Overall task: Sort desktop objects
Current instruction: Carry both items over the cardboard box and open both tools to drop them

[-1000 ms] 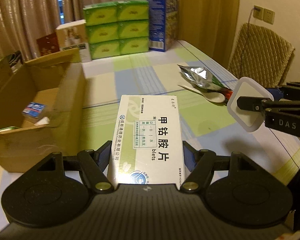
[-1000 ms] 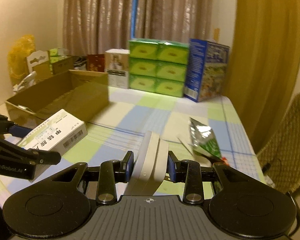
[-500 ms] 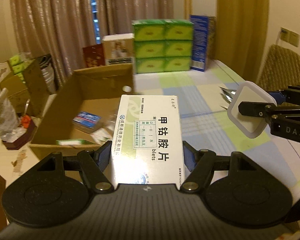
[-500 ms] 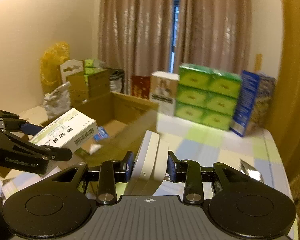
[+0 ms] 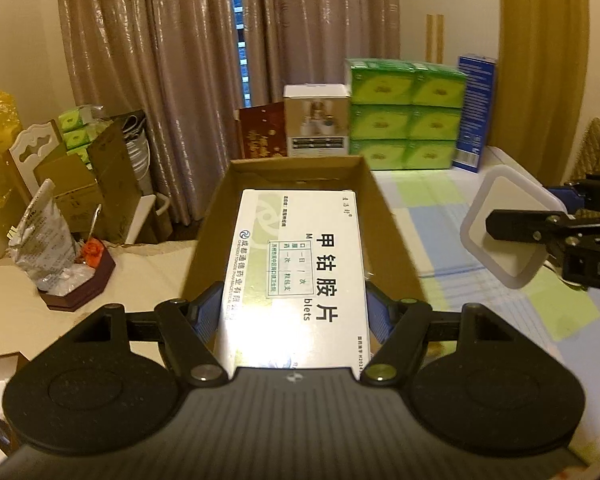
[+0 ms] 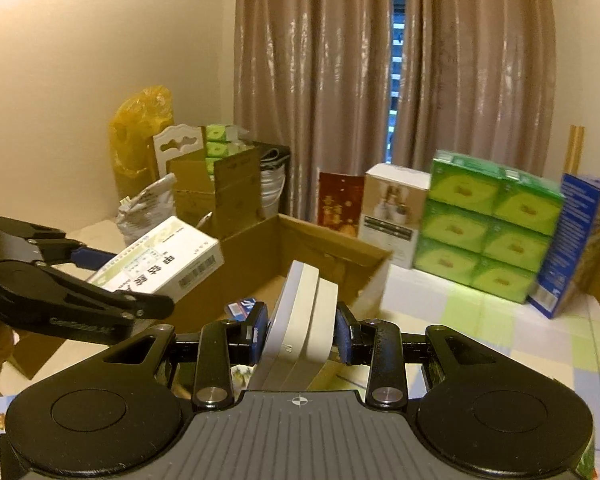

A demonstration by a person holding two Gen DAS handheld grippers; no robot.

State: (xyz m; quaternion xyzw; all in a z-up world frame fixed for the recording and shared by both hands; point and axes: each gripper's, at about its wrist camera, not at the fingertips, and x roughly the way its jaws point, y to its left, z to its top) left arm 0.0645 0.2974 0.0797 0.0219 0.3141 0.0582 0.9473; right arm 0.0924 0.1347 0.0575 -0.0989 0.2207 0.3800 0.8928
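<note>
The medicine box [image 5: 296, 276] sits in the middle of the left wrist frame, its long side pointing straight at the open cardboard box [image 5: 374, 200] behind it. The left gripper [image 5: 296, 312] squeezes its two long sides. At the right edge, the right gripper [image 6: 300, 330] pinches a thin white square gadget [image 6: 302, 320] on edge, a bit beside the cardboard box. The left one looks nearer to dropping.
</note>
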